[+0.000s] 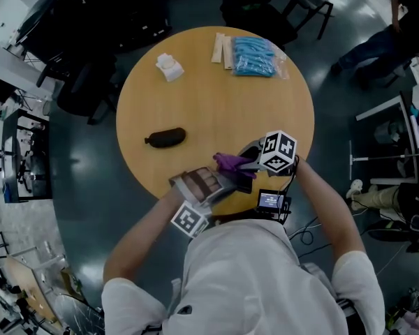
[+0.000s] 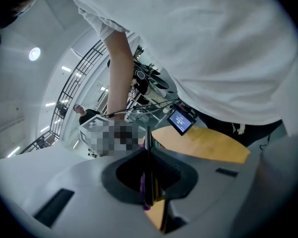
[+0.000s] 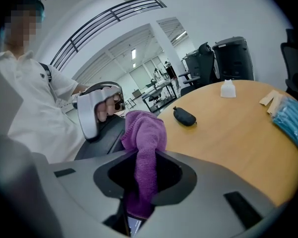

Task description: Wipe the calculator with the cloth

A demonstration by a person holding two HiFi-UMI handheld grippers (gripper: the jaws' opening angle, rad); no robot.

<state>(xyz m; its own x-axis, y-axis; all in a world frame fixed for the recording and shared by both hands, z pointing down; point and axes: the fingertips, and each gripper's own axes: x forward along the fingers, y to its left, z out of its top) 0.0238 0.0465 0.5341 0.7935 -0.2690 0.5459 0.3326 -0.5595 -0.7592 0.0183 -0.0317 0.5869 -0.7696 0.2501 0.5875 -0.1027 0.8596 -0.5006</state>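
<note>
Two grippers meet at the lower middle of the head view, over the near edge of the round wooden counter (image 1: 216, 110). The left gripper (image 1: 223, 181) is clenched on a thin dark slab seen edge-on in its own view, which I take to be the calculator (image 2: 148, 167), held off the counter in front of the person's white shirt. The right gripper (image 1: 246, 165) is clenched on the purple cloth (image 3: 144, 143), which bunches above its jaws and hangs down through them. A sliver of purple shows right beside the slab in the left gripper view, so cloth and calculator appear to be touching or very nearly so. The step in hand looks like the wipe itself, at or just short of contact. Next, the cloth wants dragging along the calculator's face with light pressure against a firm left grip, since a slab pinched by one edge could twist or slip
</note>
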